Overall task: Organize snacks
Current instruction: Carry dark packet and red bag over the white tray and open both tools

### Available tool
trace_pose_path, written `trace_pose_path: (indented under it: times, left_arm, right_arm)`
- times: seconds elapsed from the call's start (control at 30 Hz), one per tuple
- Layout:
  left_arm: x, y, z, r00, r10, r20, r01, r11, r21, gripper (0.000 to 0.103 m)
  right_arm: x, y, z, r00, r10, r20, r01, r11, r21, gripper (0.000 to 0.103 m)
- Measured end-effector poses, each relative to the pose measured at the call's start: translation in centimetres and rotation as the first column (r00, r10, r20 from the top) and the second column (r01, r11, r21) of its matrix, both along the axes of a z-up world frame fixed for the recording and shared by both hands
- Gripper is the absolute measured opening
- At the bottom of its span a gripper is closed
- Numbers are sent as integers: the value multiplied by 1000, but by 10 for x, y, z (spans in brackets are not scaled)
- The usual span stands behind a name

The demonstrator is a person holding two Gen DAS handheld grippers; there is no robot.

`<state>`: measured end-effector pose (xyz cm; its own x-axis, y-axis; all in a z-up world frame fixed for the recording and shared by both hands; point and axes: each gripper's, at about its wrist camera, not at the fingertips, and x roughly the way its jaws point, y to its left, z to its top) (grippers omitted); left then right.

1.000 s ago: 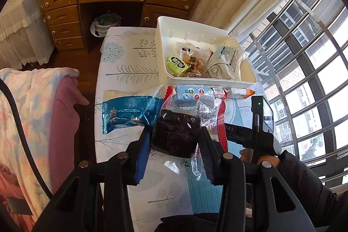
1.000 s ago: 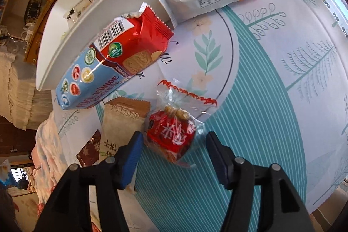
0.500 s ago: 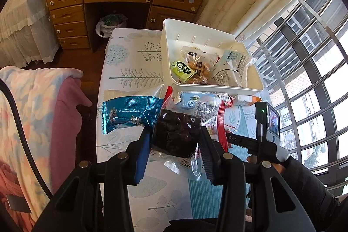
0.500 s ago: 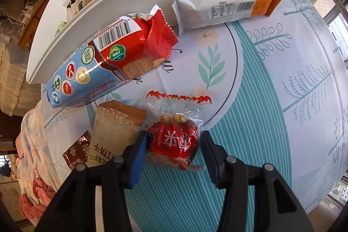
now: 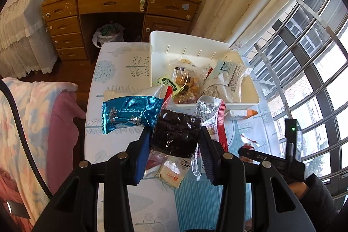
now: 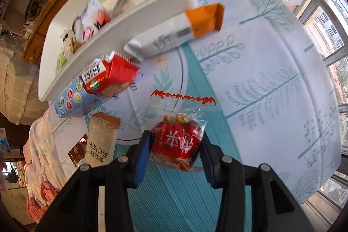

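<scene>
— Dark snack bag (image 5: 175, 135) sits clamped between the left gripper (image 5: 175, 140) pads, lifted before the white bin (image 5: 243, 102).
— And the right gripper (image 6: 175, 146)?
— Closing, pads pressing a red peanut packet (image 6: 177, 141), clear of the tablecloth (image 6: 271, 84).

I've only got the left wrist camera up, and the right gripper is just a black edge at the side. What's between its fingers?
Observer: The right gripper has a red peanut packet between its pads. The jaws are closing and press on both sides of it.
Operator: Anything loose beside it that I can't make out?
Observer: A long beige packet lies flat on the tablecloth, left of the gripper in the right wrist view, with a small dark brown packet next to it.
Operator: And behind the bag I'm holding?
Observer: A red-and-blue biscuit packet lies against the outer wall of the white bin.
</scene>
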<state>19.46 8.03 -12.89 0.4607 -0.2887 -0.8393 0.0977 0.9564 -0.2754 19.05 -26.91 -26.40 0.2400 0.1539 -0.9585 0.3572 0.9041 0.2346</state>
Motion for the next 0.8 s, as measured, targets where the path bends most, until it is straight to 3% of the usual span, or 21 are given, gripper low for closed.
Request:
trace_pose_path:
  times: [0.43,0.8]
  left_arm:
    - [45,-42,20,995,31,95,-33,999,20,42]
    - [84,-63,13,987,92,135,-94,996,7,42]
  right_arm:
    - [29,-18,77,976,102,195,-91,994,-63,43]
    - [64,-20,102,904,235,357,-213,972,-101,43]
